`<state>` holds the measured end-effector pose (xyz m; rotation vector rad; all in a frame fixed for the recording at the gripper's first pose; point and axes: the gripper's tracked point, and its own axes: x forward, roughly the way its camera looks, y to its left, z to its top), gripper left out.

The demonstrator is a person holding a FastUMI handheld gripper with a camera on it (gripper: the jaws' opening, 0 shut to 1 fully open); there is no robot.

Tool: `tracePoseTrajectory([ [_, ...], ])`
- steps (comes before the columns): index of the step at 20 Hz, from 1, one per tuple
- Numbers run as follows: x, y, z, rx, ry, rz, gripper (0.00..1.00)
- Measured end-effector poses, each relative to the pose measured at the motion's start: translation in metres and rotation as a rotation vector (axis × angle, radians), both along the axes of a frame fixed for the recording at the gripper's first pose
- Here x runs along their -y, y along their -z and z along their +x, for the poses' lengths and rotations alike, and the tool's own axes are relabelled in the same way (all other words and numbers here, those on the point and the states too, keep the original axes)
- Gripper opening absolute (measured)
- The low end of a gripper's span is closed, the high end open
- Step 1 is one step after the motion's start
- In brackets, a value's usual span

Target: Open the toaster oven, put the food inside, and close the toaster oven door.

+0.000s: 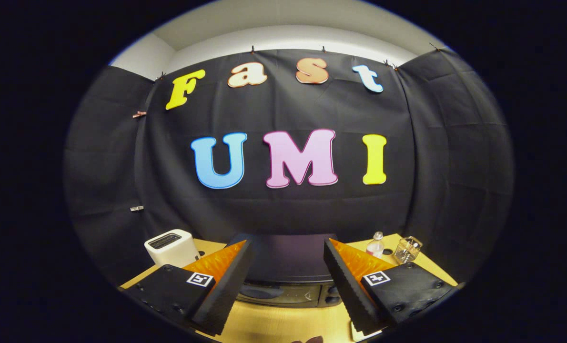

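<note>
At about ten o'clock from the gripper [287, 281], a white pop-up toaster [171, 247] stood on the wooden bench [283, 324], near the booth's black cloth wall. It was not part of the job.

The gripper was spread wide and held nothing; its two black fingers [226, 286] pointed forward with a broad gap between them. Through this gap, at twelve o'clock, lay the toaster oven [286, 276], just beyond the fingertips and a little below them. It was a dark, low box whose long axis ran from side to side, across the line of the fingers. Its flat dark top was visible, and under it a strip of the front: a glass door with something dim behind it, and two round knobs [332, 294] at the right end. The door seemed closed, but I could not tell where its handle was. I judged that opening the door was not yet done, and that the gripper had to go lower and straight forward to reach it.

At about two o'clock, a small plastic bottle [375, 246] and a clear glass holder [408, 249] stood close together on the bench. I could not find the food with certainty.
</note>
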<state>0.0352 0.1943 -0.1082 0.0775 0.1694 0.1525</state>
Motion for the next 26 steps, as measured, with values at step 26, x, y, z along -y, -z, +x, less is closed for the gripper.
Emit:
tracePoseTrajectory([
  [26, -0.049, 0.159, 0.027, -0.323, 0.092, -0.104, 0.98],
])
